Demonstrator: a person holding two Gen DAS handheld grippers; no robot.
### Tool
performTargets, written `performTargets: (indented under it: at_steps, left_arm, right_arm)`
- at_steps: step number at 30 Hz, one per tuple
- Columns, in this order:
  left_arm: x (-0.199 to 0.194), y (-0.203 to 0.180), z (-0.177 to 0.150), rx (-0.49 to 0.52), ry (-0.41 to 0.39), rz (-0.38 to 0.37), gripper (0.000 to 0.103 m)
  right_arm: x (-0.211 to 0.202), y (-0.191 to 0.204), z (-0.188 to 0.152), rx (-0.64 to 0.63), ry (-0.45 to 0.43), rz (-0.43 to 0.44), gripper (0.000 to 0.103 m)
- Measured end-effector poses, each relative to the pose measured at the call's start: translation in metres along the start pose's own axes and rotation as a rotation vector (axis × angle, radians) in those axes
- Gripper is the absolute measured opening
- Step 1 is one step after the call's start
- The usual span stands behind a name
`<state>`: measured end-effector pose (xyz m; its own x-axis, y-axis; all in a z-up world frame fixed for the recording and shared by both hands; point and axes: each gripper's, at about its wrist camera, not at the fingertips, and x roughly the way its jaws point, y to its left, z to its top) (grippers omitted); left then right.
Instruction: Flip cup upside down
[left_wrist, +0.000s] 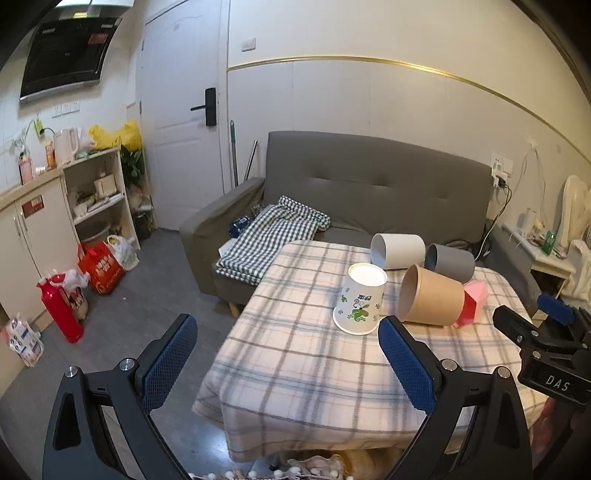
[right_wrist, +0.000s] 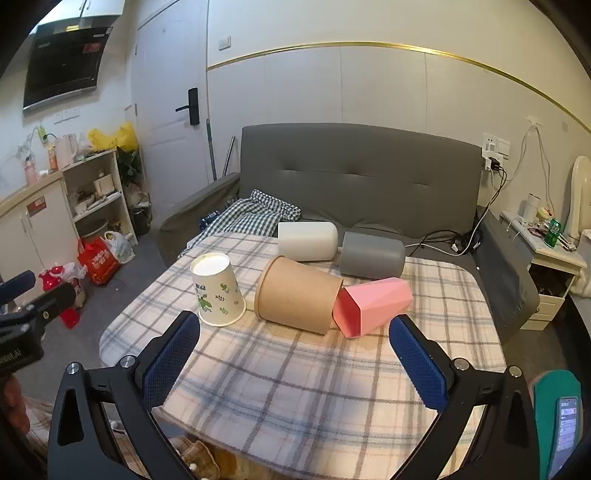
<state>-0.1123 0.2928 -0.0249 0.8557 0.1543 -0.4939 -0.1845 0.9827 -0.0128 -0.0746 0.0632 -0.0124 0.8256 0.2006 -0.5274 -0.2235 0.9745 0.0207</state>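
- Paper cup (left_wrist: 358, 299), white with green leaf print: stands upside down, mouth on the plaid tablecloth (left_wrist: 295, 369), flat base uppermost, toward the left part of the table.
- Left gripper (left_wrist: 287, 336): blue-padded jaws spread wide, nothing held; the paper cup sits just beyond and slightly right of the gap, close to the right-hand pad, apart from it.
- Right gripper (right_wrist: 295, 334): jaws spread wide, nothing held; the paper cup (right_wrist: 218, 291) lies ahead and to the left, just past the left pad tip.
- Brown paper tub (right_wrist: 297, 293): on its side, mouth facing left, just right of the paper cup.
- Pink faceted cup (right_wrist: 373, 304): on its side, touching the tub's base end.
- White cylinder (right_wrist: 308, 242) and grey cylinder (right_wrist: 371, 256): both on their sides at the far table edge, end to end.
- Grey sofa (right_wrist: 362, 177): behind the table.
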Motion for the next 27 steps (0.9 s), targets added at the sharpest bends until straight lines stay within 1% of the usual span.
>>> performTargets:
  at_steps: [8, 19, 27]
  left_arm:
    - [-0.003, -0.008, -0.003, 0.031, -0.001, -0.015, 0.101]
    - [-0.002, -0.007, -0.003, 0.018, 0.008, -0.017, 0.101]
    - [-0.001, -0.005, -0.003, 0.009, 0.017, -0.039, 0.101]
  right_arm:
    - [-0.006, 0.007, -0.001, -0.020, -0.005, -0.007, 0.103]
    - [-0.006, 0.010, -0.001, -0.020, -0.001, -0.008, 0.103]
    - [-0.004, 0.012, -0.002, -0.020, 0.005, -0.008, 0.103]
